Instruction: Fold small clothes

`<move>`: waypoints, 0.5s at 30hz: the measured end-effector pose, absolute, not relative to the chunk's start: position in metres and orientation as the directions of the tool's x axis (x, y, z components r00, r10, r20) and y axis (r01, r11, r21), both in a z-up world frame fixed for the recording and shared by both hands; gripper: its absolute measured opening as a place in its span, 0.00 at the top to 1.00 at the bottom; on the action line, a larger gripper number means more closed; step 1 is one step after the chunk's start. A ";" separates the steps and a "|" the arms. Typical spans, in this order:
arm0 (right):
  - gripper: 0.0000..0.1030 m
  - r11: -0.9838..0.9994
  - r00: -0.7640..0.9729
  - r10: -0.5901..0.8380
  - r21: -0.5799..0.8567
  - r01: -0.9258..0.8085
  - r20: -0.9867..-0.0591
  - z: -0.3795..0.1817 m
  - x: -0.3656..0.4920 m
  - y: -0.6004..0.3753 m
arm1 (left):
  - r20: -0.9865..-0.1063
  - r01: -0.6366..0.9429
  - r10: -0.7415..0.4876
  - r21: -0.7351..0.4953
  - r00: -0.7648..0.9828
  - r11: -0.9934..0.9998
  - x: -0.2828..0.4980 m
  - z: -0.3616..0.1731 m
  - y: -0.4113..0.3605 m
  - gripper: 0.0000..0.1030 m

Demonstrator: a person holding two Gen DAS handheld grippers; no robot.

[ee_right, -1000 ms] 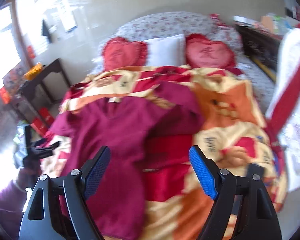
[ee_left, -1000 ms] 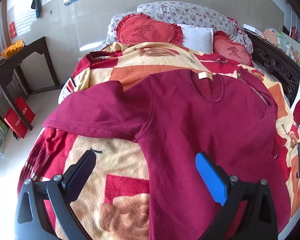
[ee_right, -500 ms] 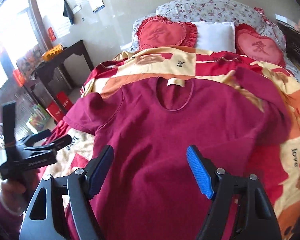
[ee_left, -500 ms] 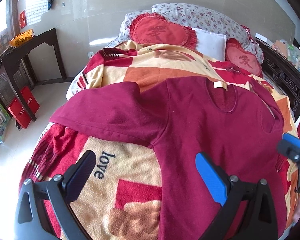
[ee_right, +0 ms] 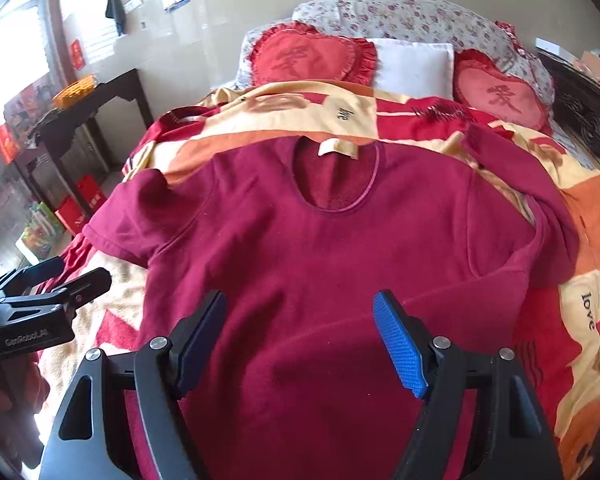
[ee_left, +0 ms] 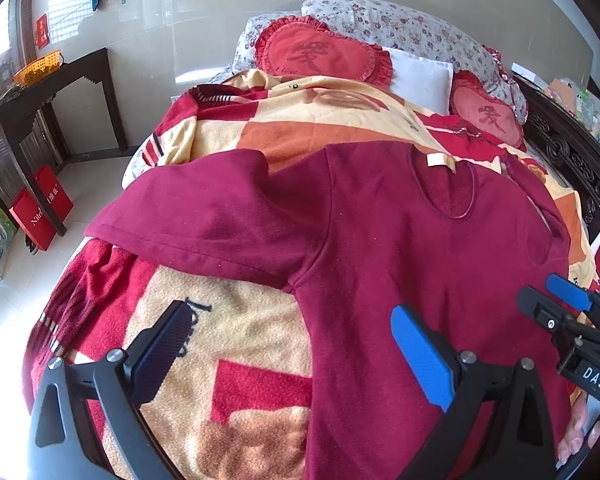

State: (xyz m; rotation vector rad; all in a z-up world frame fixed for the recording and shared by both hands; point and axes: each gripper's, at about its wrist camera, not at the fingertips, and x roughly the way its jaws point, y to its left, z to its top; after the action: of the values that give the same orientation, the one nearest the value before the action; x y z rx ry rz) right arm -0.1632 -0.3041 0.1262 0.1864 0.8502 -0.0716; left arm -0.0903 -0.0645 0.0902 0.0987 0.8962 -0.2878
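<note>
- Left wrist view: the maroon shirt (ee_left: 400,248) lies spread flat, front up, on the patterned blanket (ee_left: 236,344) that covers the bed, its neckline towards the pillows.
- One sleeve stretches out sideways from the shirt towards the dark side table (ee_left: 52,92); the other sleeve is folded in over the shirt's far shoulder.
- The left gripper (ee_left: 292,344) hovers over the shirt's lower body with its jaws spread wide and nothing between them; one finger is above bare blanket just beside the shirt, the other above the shirt itself.
- The right gripper (ee_left: 556,308) shows at the shirt's opposite edge; its spread cannot be judged here.
- Right wrist view: the right gripper (ee_right: 300,332) hangs over the shirt's (ee_right: 320,248) lower middle, jaws wide apart and empty.
- Beyond the shirt's collar lie two red heart cushions (ee_right: 308,56) and a white pillow (ee_right: 412,66).
- The left gripper (ee_right: 72,280) sits beside the shirt's outstretched sleeve, above the blanket (ee_right: 580,240).
</note>
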 end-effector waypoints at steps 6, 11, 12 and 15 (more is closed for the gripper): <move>0.43 0.980 0.659 -0.012 0.121 0.156 -0.752 0.126 -0.165 -0.304 | -0.783 0.285 -0.211 -0.045 0.585 0.958 -0.089 0.088 -0.067 0.01; 0.43 0.980 0.654 -0.034 0.102 0.170 -0.756 0.125 -0.162 -0.302 | -0.787 0.284 -0.209 -0.045 0.580 0.958 -0.089 0.085 -0.069 0.01; 0.43 0.979 0.653 -0.042 0.099 0.177 -0.756 0.124 -0.162 -0.302 | -0.787 0.284 -0.208 -0.044 0.581 0.958 -0.089 0.085 -0.069 0.01; 0.43 0.976 0.651 -0.057 0.094 0.195 -0.757 0.123 -0.160 -0.305 | -0.787 0.285 -0.210 -0.045 0.580 0.957 -0.089 0.085 -0.069 0.01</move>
State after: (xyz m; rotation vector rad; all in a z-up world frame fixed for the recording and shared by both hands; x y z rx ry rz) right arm -0.1605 -0.3049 0.1225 0.1735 0.8512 -0.1442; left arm -0.0891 -0.0689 0.0854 0.0895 0.9078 -0.2895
